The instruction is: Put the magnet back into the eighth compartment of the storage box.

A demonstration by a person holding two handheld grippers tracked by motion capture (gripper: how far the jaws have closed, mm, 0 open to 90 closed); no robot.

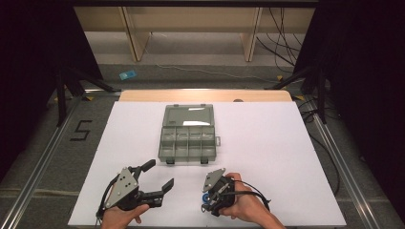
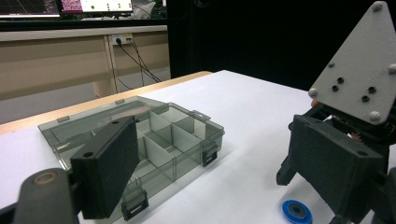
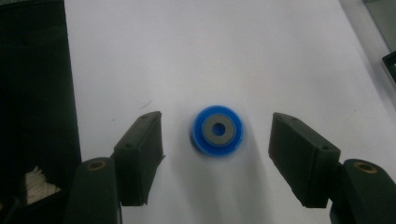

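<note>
Nearest the lens in the right gripper view, the right gripper has its two black fingers spread wide, one at lower left and one at lower right of the frame, holding nothing. Between them, at the centre of the frame, a blue disc lies flat on the white worktop — round, smooth plastic by the look of it, with a grey ring set in its middle around a small hole. The fingers straddle it without touching.

In the high view the left gripper sits at lower left, its blocky matte fingers also wide apart and empty, a grey three-cornered plate on top.

Farther up, at the centre of the high view, a grey organiser box lies open: translucent smoky plastic, thin dividers making small square compartments, the flat lid folded back on the far side, dark latches on the near edge. The compartments look empty, as far as I can tell.

So, as I judge it, the work is barely begun — the disc is not yet gripped, and lifting, carrying and dropping it into a compartment all remain.
</note>
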